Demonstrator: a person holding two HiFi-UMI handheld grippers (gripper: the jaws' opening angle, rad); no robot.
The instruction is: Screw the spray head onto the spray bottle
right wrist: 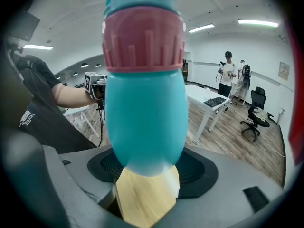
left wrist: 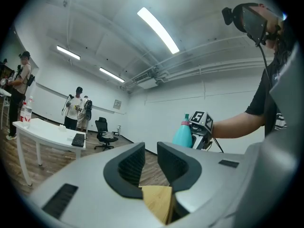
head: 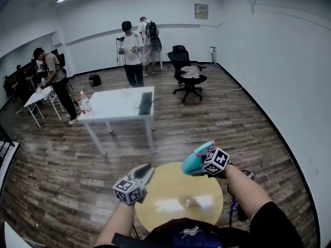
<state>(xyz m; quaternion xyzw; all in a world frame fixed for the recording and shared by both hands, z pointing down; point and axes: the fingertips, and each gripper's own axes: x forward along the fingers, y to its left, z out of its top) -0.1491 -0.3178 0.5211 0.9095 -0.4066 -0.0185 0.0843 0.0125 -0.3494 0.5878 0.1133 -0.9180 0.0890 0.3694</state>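
Spray bottle point(head: 195, 159) – what does it actually look like here, and where's it at?

B: Chubby teal body, rounded like an egg, with a pink ribbed collar point(right wrist: 142, 39) round the neck and more teal above that. The top runs out of the right gripper view, so I can't say much about the head itself. It's held over the far right edge of the round wooden table point(head: 165, 182).

A: Who's got it?

B: Right gripper point(right wrist: 148, 174). Its jaws stand wide, one on each side of the fat lower end of the body, clamped on it.

A: Which way's it pointing?

B: The base sits down in the jaws and the collar end is away from the gripper. From the left gripper view the long axis is close to upright, neck up, leaning just a touch. In the head view the collar end lies toward the far side of the table.

A: And the other one?

B: Left gripper point(left wrist: 151, 161) is over by the table's left edge, well apart from the bottle. Its jaws are nearly together, with only a narrow slot between them and nothing in it.
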